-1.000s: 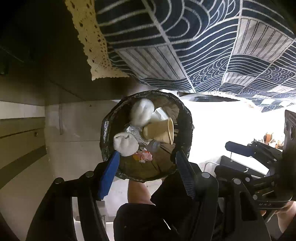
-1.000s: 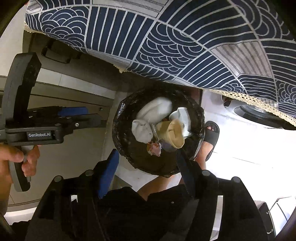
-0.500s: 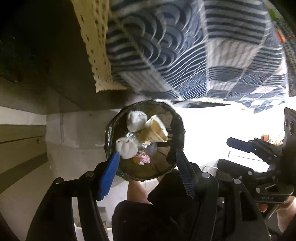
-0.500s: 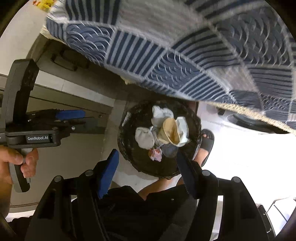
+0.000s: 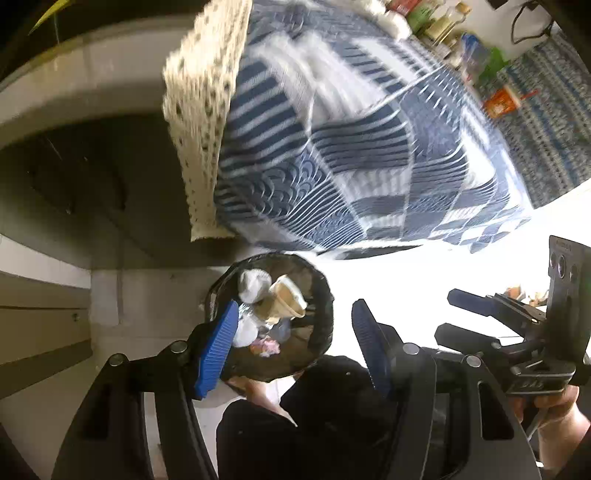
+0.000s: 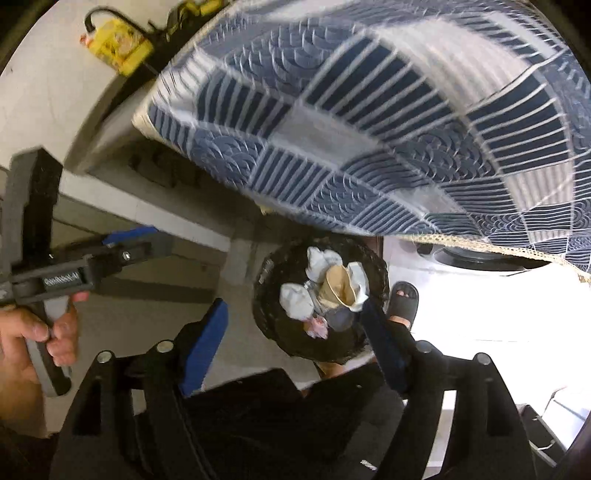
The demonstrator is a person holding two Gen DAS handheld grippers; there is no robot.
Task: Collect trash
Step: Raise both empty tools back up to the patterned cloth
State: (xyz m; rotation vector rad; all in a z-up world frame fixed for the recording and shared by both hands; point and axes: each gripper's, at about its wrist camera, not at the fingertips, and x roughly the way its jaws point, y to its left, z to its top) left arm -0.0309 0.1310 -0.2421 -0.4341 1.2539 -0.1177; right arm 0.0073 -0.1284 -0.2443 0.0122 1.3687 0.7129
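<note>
A round bin with a black liner (image 5: 314, 332) (image 6: 273, 321) stands on the floor below the table edge. It holds crumpled white tissues (image 5: 253, 282) (image 6: 295, 297), a tan paper cup (image 5: 286, 299) (image 6: 338, 286), foil and a pink scrap (image 5: 266, 345) (image 6: 317, 326). My left gripper (image 5: 293, 341) is open and empty, high above the bin. My right gripper (image 6: 295, 341) is open and empty, also above the bin. Each gripper shows in the other's view, the right one (image 5: 491, 321) and the left one (image 6: 122, 245).
A table with a blue and white patterned cloth (image 5: 351, 147) (image 6: 369, 129) and a lace hem fills the top. Bottles and packets (image 5: 443, 26) stand at its far end. My leg and a sandalled foot (image 6: 402, 301) are beside the bin. A yellow object (image 6: 118, 44) lies by the wall.
Both grippers have risen and tilted up from the bin, so the bin looks smaller and lower and more of the tabletop shows. Both stay open.
</note>
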